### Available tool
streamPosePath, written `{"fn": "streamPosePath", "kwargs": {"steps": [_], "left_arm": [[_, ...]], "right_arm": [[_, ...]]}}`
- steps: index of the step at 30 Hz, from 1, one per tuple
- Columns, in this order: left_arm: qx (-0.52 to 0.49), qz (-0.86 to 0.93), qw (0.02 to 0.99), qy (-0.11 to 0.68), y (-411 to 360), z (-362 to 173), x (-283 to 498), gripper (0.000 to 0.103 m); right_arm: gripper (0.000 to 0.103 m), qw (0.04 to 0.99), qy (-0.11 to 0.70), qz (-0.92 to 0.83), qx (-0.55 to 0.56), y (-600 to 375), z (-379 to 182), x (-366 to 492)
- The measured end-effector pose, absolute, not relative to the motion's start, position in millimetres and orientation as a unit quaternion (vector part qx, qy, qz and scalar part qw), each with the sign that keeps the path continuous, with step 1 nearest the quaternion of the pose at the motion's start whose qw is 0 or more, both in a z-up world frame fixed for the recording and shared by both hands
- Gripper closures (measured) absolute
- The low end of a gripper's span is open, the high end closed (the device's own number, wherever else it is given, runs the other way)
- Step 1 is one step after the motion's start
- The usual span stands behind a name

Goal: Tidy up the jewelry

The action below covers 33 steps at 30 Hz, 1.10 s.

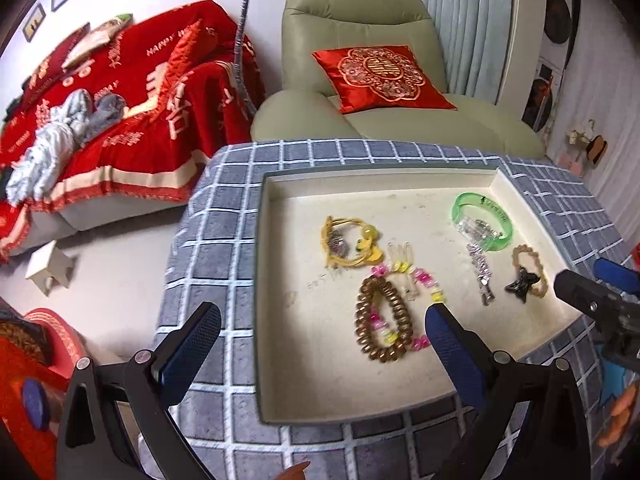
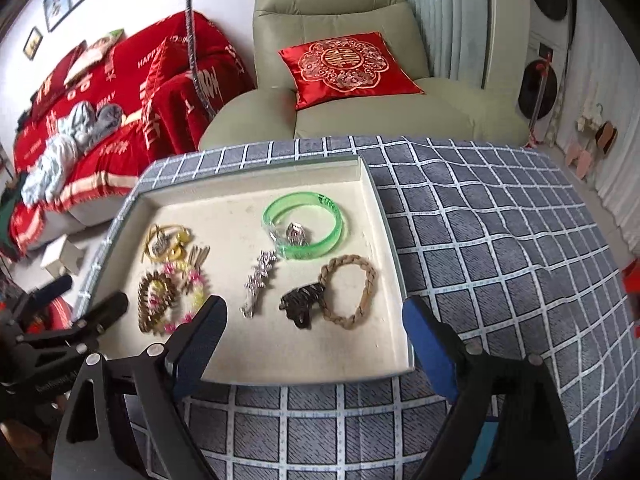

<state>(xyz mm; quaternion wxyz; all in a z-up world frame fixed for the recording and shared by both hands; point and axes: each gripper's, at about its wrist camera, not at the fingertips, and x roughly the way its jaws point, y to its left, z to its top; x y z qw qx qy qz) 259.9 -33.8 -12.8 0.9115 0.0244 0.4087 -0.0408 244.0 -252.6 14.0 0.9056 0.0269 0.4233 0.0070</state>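
A shallow white tray (image 1: 304, 360) sits on a blue checked cloth. On its left lie a yellow cord bracelet (image 1: 348, 240), a brown bead bracelet (image 1: 362, 320) and a pink-and-yellow bead string (image 1: 424, 278). On its right are a green bangle (image 2: 340, 220), a silver hair clip (image 2: 260, 280), a black clip (image 2: 302, 304) and a braided tan bracelet (image 2: 370, 280). My left gripper (image 1: 322, 316) hovers open over the tray's left edge, with the brown beads just inside its right finger. My right gripper (image 2: 314, 308) hangs open above the black clip and grips nothing.
The checked cloth (image 2: 500, 260) covers a low table with bare room to the right of the tray. Behind stand a green armchair (image 1: 360, 20) with a red cushion (image 1: 380, 76) and a red-covered sofa (image 1: 120, 120). A small white stool (image 1: 50, 266) is on the floor.
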Motion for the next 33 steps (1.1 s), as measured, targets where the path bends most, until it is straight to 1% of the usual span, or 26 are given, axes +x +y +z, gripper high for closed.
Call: {"fn": "streamPosePath", "kwargs": {"steps": [4,13,24,33], "left_arm": [[0.034,-0.027,0.918,0.394,-33.0,-7.7,245.4,0.0],[0.022,-0.01,0.919,0.394,-27.2,-12.6,206.0,0.0],[0.012,0.001,0.923,0.384,-33.0,-22.9,155.9,0.0],[0.008,0.001,0.931,0.365,-36.1,-20.5,136.5,0.0]], "right_arm": [[0.012,0.903,0.43,0.017,0.009,-244.2,9.7,233.6],[0.012,0.91,0.413,0.02,0.007,-236.9,9.5,198.3],[0.012,0.929,0.369,-0.009,-0.003,-241.4,11.8,152.2],[0.012,0.94,0.341,-0.014,-0.02,-234.5,10.5,129.9]]}}
